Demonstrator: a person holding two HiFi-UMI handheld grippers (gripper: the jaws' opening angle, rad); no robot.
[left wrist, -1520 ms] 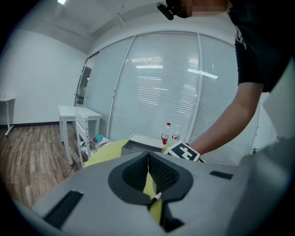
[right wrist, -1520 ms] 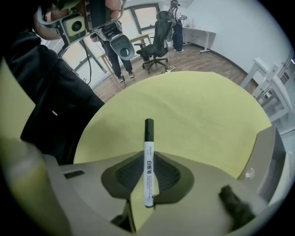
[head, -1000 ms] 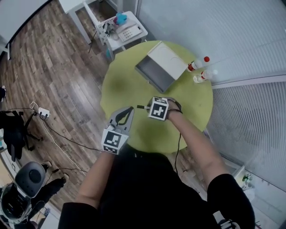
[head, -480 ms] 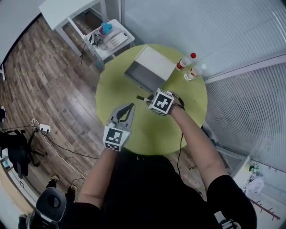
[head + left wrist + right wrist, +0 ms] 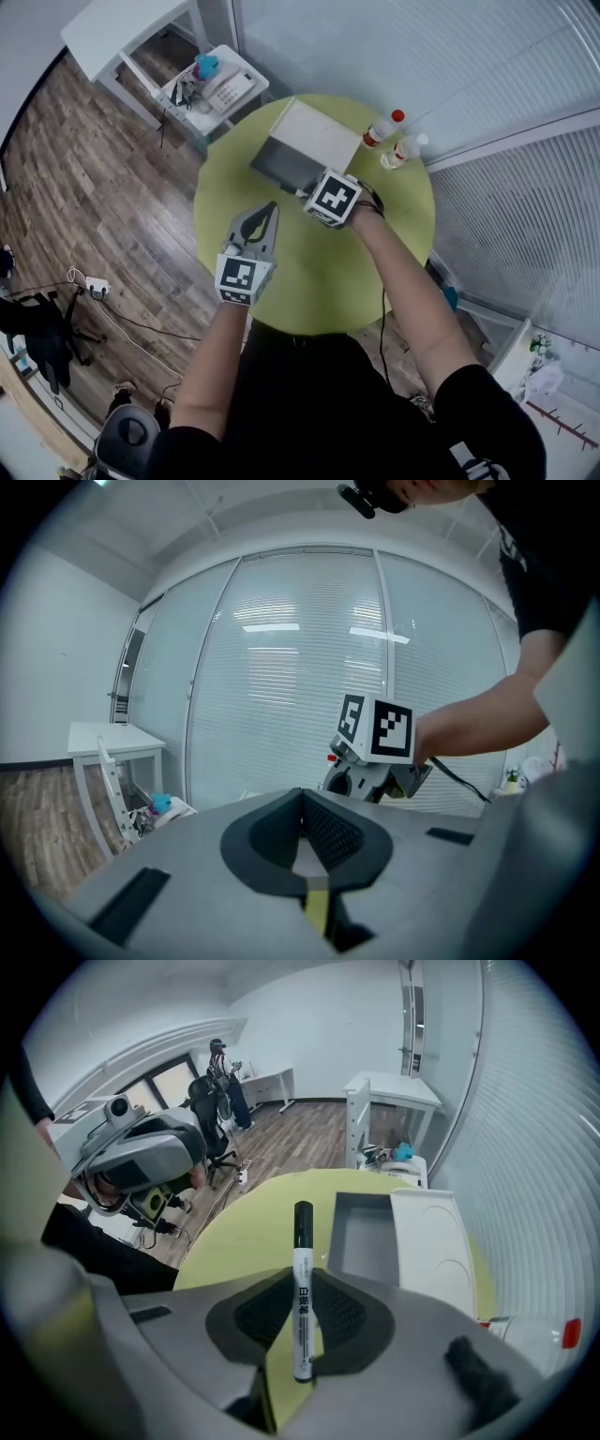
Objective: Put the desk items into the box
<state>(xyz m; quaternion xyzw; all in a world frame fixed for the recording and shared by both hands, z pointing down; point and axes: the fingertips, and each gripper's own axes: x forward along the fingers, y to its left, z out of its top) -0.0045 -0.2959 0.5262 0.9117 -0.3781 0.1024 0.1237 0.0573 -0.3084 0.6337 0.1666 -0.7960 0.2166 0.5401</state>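
Observation:
A white marker (image 5: 302, 1288) with a black cap is clamped in my right gripper (image 5: 302, 1312), cap pointing ahead at the open box (image 5: 364, 1237). The box has a grey inside and a white lid (image 5: 427, 1241) folded out to the right. In the head view the right gripper (image 5: 309, 192) hangs at the near edge of the box (image 5: 284, 165) on the round green table (image 5: 375, 253). My left gripper (image 5: 270, 208) hovers over the table's left part, shut with nothing in it. From the left gripper view its jaws (image 5: 302, 808) meet, and the right gripper's marker cube (image 5: 375, 729) shows beyond.
Two clear bottles with red caps (image 5: 384, 129) (image 5: 405, 148) stand at the table's far right by the blinds. A small white side table with a telephone (image 5: 220, 89) sits beyond the table's far left. A black office chair (image 5: 37, 328) stands on the wood floor at left.
My right gripper has carried the marker forward from mid-table to the near edge of the box. The left gripper has stayed in about the same place.

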